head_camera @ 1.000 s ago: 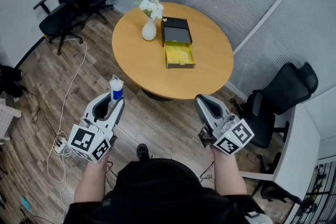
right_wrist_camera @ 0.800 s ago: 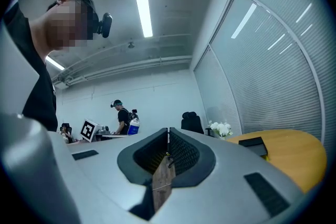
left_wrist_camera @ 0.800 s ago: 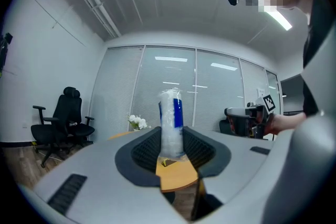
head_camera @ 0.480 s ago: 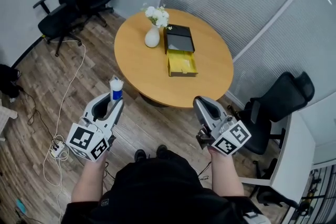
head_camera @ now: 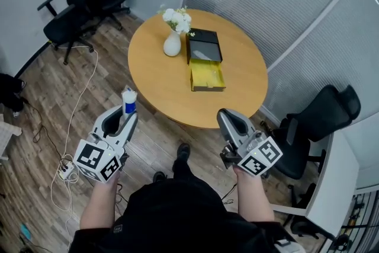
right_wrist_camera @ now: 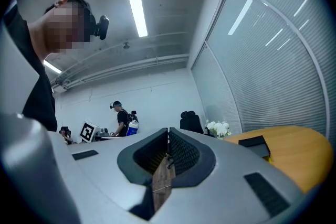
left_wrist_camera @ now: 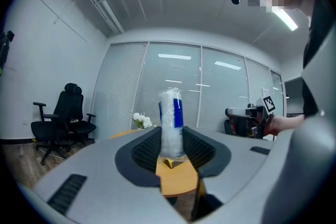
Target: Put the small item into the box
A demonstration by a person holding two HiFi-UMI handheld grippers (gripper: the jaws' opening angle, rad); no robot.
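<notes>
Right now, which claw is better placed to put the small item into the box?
Left. The left claw grips the small item; the right claw is shut and empty. The box sits open on the table.

Smooth wooden table (head_camera: 166,83), wood-plank floor (head_camera: 35,127)

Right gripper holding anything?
No, the right gripper has its jaws together with nothing between them.

A small white-and-blue cylinder (head_camera: 128,98) stands upright just off the round table's (head_camera: 160,68) near edge, clamped in the left gripper (head_camera: 125,114). On the table lies the open yellow box (head_camera: 207,76), its black lid (head_camera: 204,46) touching its far side.
</notes>
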